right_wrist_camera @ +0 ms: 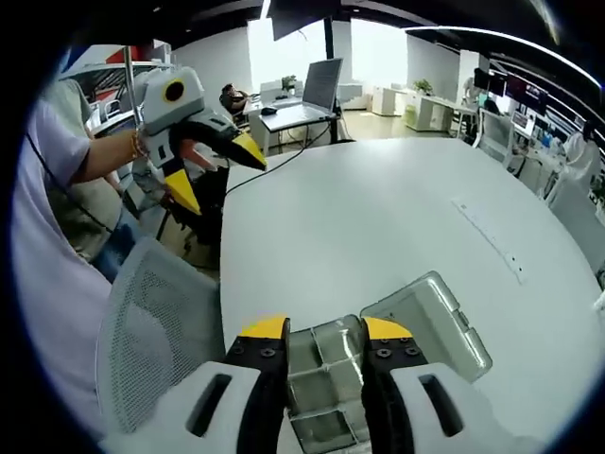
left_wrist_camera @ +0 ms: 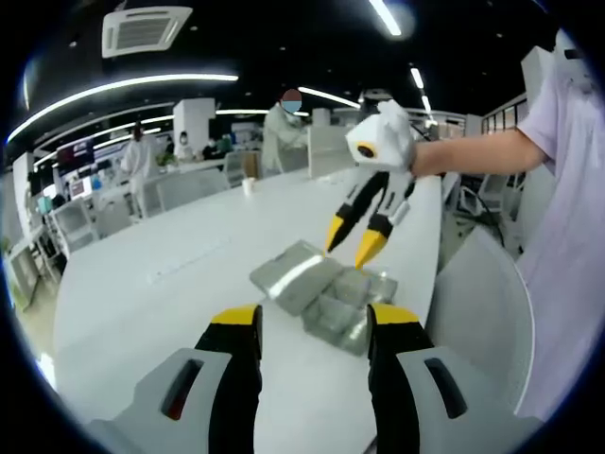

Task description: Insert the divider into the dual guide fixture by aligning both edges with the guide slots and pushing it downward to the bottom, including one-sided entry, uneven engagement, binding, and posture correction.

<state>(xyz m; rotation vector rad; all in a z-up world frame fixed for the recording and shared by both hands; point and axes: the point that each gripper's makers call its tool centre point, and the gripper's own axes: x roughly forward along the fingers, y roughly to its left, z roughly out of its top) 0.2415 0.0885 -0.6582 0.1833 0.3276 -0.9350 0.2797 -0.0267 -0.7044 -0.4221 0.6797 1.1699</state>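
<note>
left gripper [left_wrist_camera: 312, 326]: jaws apart, nothing held | right gripper [right_wrist_camera: 323, 333]: jaws apart, nothing held, above box | clear plastic box [left_wrist_camera: 326, 291] with open lid: on white table [left_wrist_camera: 170, 274]

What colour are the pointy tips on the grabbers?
Yellow, clearest on the right gripper in the left gripper view.

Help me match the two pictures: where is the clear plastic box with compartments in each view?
Left gripper view: the clear box lies on the white table, centre, just beyond the left gripper, below the right gripper.
Right gripper view: bottom centre, between that gripper's fingers.
Shared landmark: the mesh chair.
</note>
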